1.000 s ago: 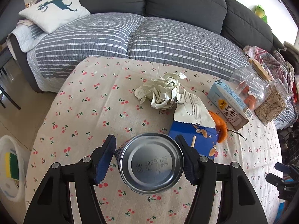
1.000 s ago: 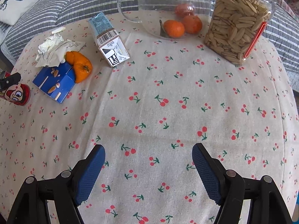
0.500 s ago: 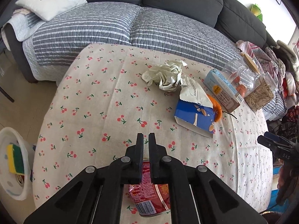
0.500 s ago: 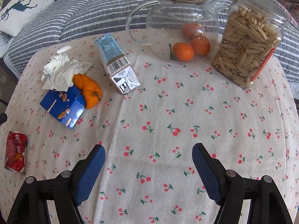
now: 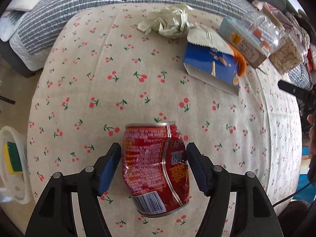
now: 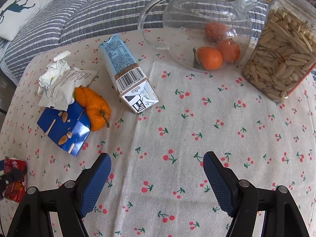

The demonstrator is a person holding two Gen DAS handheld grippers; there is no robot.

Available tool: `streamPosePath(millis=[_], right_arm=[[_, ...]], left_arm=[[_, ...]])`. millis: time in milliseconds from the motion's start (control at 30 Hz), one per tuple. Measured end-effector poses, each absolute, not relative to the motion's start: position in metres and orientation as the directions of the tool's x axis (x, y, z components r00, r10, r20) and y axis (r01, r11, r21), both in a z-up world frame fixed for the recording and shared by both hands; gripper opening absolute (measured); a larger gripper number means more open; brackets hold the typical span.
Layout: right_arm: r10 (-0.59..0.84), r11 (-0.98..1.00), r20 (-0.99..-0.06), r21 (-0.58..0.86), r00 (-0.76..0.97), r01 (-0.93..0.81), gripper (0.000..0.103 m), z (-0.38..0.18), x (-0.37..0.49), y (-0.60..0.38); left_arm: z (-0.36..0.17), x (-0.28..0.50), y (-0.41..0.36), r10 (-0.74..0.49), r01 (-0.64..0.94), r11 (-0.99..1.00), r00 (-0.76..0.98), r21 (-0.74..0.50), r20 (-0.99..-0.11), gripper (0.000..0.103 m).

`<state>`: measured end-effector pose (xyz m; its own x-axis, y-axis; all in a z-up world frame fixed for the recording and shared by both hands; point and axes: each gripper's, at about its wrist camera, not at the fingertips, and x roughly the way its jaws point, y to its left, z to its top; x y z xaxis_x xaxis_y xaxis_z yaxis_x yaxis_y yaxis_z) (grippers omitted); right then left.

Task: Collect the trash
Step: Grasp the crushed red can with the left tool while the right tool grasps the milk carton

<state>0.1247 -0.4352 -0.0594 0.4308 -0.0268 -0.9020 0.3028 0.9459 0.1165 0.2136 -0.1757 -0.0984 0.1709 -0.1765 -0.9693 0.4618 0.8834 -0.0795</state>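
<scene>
While jaws flank it, can [image 5: 157,167] contact unclear.

Glass teapot [image 6: 207,37] with wooden lid holds three oranges [image 6: 209,57], beside a clear jar of seeds [image 6: 280,59]. Deer-print pillow [image 6: 16,13] on striped sofa cover [image 6: 94,11] (behind table).

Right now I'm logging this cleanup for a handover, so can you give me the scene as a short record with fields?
surface: table with cherry-print cloth
left gripper: open, straddling the dented red can lying on its side; contact unclear
right gripper: open, holding nothing, above bare cloth
trash: crumpled paper, torn wrapper, blue box with seeds on it, orange peel, milk carton lying down
not trash: glass teapot holding oranges, seed jar
</scene>
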Motion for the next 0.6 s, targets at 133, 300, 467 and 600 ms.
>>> streamPosePath(millis=[133, 300, 467, 600], right_arm=[[-0.038, 0.952, -0.897, 0.101, 0.441, 0.289, 0.080, -0.059, 0.143, -0.440], [-0.045, 0.969, -0.878, 0.079, 0.477, 0.236, 0.080, -0.060, 0.165, -0.437], [-0.032, 0.975, -0.861, 0.084, 0.508, 0.204, 0.075, -0.062, 0.183, -0.431], [-0.022, 0.981, -0.849, 0.084, 0.528, 0.175, 0.061, -0.066, 0.198, -0.424]], left_arm=[[-0.103, 0.206, -0.182, -0.136, 0.500, 0.866, 0.205, -0.016, -0.969, 0.068], [-0.100, 0.206, -0.177, -0.157, 0.493, 0.870, 0.234, -0.022, -0.959, 0.067], [-0.084, 0.212, -0.167, -0.170, 0.484, 0.875, 0.291, -0.008, -0.942, 0.067], [-0.075, 0.217, -0.158, -0.186, 0.468, 0.884, 0.308, -0.022, -0.933, 0.067]])
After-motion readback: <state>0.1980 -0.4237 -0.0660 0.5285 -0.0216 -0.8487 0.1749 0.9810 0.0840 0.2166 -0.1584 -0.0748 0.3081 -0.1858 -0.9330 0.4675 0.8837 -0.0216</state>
